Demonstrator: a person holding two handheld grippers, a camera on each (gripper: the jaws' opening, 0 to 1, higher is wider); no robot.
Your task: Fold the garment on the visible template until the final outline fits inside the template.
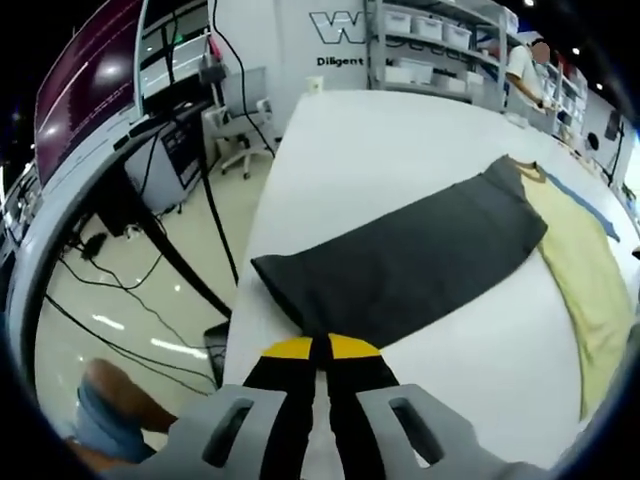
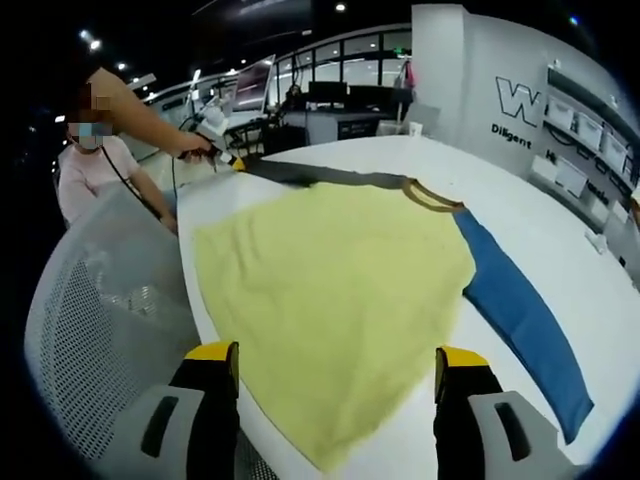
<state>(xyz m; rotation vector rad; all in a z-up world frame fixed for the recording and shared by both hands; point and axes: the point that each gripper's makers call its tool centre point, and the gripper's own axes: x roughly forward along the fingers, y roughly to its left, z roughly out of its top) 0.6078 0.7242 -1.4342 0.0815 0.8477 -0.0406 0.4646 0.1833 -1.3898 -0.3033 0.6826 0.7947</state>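
Note:
A shirt lies flat on the white table (image 1: 380,150): pale yellow body (image 2: 330,280), dark grey sleeve (image 1: 410,255) and blue sleeve (image 2: 515,310). My left gripper (image 1: 320,346) is shut, its yellow-tipped jaws pinching the cuff end of the dark grey sleeve near the table's edge. In the right gripper view that same left gripper (image 2: 225,158) is held by a hand at the far end of the grey sleeve (image 2: 320,176). My right gripper (image 2: 338,352) is open, jaws wide apart over the yellow hem, with nothing between them.
A mesh chair back (image 2: 100,320) stands beside the table edge near my right gripper. Cables (image 1: 130,300) and an office chair (image 1: 240,125) are on the floor past the table's left edge. Shelves with bins (image 1: 430,45) stand at the back, a person (image 1: 525,70) beside them.

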